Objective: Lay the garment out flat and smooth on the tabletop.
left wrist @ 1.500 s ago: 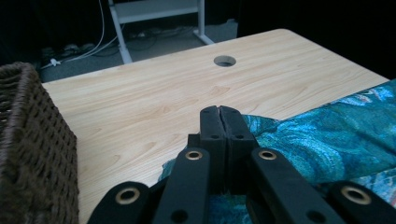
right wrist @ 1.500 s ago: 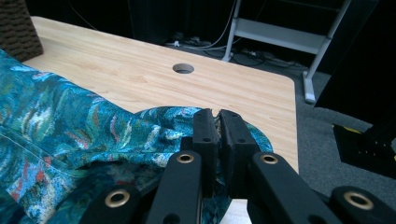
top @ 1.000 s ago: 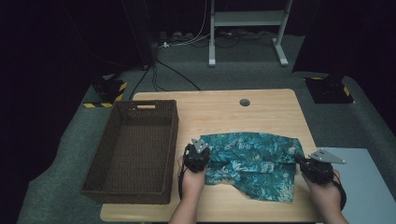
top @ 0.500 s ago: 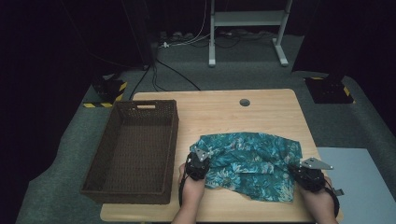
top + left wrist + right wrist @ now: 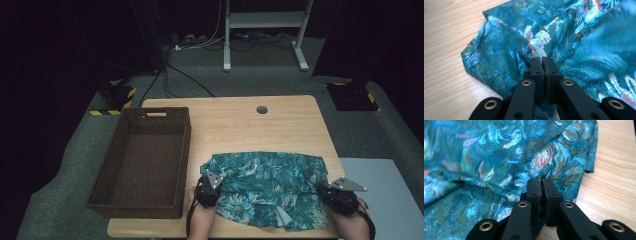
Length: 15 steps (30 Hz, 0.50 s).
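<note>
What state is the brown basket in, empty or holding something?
Empty. The high view shows the brown basket with its woven floor bare; the teal cloth lies on the table beside it, pinched by both tongs.

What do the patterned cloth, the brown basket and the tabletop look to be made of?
Cloth: thin printed woven fabric, matte; it puckers where each jaw pair pinches it. Basket: dark brown wicker or a plastic imitation, judging by its woven texture. Table: light wood or wood-look laminate, smooth, with visible grain lines.
</note>
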Each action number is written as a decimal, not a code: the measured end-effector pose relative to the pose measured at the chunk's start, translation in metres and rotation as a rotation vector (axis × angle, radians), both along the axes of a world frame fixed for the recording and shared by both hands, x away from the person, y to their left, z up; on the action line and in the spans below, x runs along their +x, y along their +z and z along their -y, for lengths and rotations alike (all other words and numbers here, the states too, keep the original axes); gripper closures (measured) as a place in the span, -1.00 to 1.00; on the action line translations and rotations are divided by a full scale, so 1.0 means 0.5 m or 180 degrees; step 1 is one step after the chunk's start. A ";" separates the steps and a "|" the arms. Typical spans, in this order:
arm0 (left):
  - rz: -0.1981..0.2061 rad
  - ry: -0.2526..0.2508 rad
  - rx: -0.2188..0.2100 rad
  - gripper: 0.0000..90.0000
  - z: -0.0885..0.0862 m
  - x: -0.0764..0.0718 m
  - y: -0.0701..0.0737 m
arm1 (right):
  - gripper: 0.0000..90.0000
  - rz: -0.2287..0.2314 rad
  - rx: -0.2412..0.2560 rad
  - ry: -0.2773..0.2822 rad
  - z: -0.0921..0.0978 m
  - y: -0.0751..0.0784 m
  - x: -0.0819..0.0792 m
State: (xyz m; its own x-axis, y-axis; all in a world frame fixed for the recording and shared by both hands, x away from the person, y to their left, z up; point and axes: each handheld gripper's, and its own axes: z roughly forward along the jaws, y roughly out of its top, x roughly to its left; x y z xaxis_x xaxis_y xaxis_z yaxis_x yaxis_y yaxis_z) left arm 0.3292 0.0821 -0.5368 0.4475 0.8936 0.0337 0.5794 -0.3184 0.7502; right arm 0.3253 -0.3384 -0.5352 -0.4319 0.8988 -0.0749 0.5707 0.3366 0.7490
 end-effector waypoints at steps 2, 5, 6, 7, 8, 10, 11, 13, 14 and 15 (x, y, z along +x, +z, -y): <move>-0.0008 0.0007 -0.0025 0.93 -0.002 0.002 0.000 | 0.90 -0.0003 0.0012 -0.0005 0.005 0.000 0.000; 0.0011 0.0015 0.0013 0.93 0.001 0.009 0.000 | 0.90 0.0025 -0.0027 -0.0005 0.003 -0.001 0.010; 0.0012 0.0020 0.0001 0.93 0.001 0.013 0.000 | 0.90 0.0028 -0.0024 -0.0013 0.004 -0.001 0.015; 0.0002 0.0028 -0.0016 0.93 0.000 0.017 0.000 | 0.90 0.0032 -0.0021 -0.0024 0.004 -0.001 0.022; -0.0002 0.0032 -0.0023 0.92 0.000 0.022 0.000 | 0.90 0.0032 -0.0012 -0.0042 0.004 -0.001 0.029; 0.0006 0.0043 -0.0033 0.91 0.000 0.030 -0.001 | 0.90 0.0021 -0.0010 -0.0062 0.004 -0.001 0.043; 0.0001 0.0051 -0.0036 0.91 0.001 0.032 -0.001 | 0.90 0.0023 -0.0017 -0.0064 0.004 0.000 0.049; -0.0003 0.0062 -0.0050 0.91 0.002 0.035 -0.001 | 0.90 0.0022 -0.0021 -0.0080 0.003 0.000 0.058; -0.0006 0.0069 -0.0060 0.91 0.002 0.037 -0.001 | 0.90 0.0016 -0.0021 -0.0088 0.002 0.000 0.061; -0.0016 0.0073 -0.0067 0.91 0.002 0.037 0.000 | 0.89 0.0019 -0.0028 -0.0084 0.002 0.000 0.063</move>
